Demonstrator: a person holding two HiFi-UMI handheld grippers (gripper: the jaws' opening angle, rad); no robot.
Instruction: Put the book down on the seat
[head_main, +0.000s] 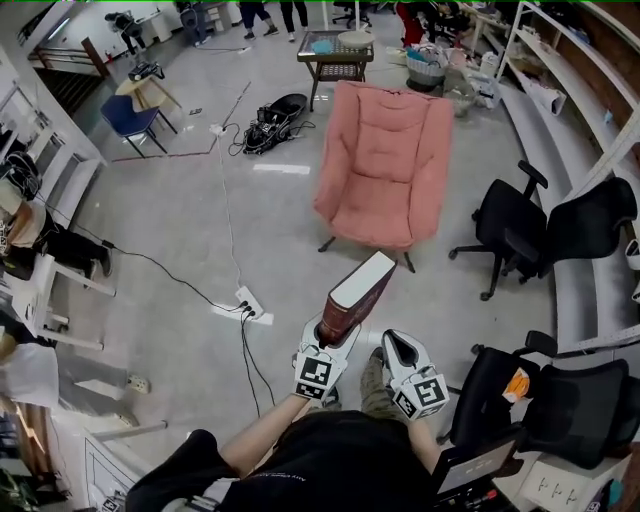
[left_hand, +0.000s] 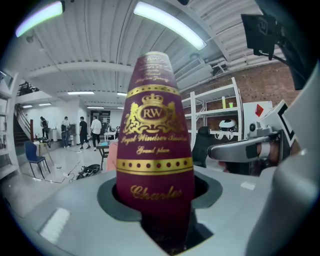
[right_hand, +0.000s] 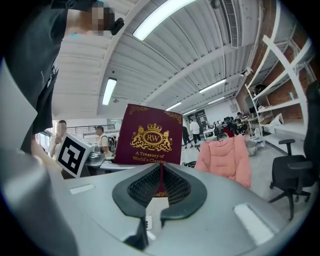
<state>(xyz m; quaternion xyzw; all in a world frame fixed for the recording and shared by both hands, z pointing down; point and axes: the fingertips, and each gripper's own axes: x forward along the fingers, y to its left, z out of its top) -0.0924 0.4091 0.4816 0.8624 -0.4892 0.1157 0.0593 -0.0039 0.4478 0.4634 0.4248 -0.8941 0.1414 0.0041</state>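
Note:
A maroon hardcover book (head_main: 358, 293) with gold print stands tilted up out of my left gripper (head_main: 334, 338), which is shut on its lower end. In the left gripper view the book's spine (left_hand: 155, 135) fills the gap between the jaws of the left gripper (left_hand: 156, 202). My right gripper (head_main: 393, 347) hovers just right of the book, shut and empty. In the right gripper view the right gripper (right_hand: 160, 184) has its jaws together, with the book's front cover (right_hand: 148, 135) beyond them. The pink padded chair (head_main: 385, 165) with its seat stands on the floor ahead, apart from the book.
Black office chairs (head_main: 540, 230) (head_main: 565, 405) stand at the right by long white shelves (head_main: 560, 90). A power strip with cables (head_main: 248, 302) lies on the floor to the left. A small table (head_main: 335, 55) stands behind the pink chair. People stand far off.

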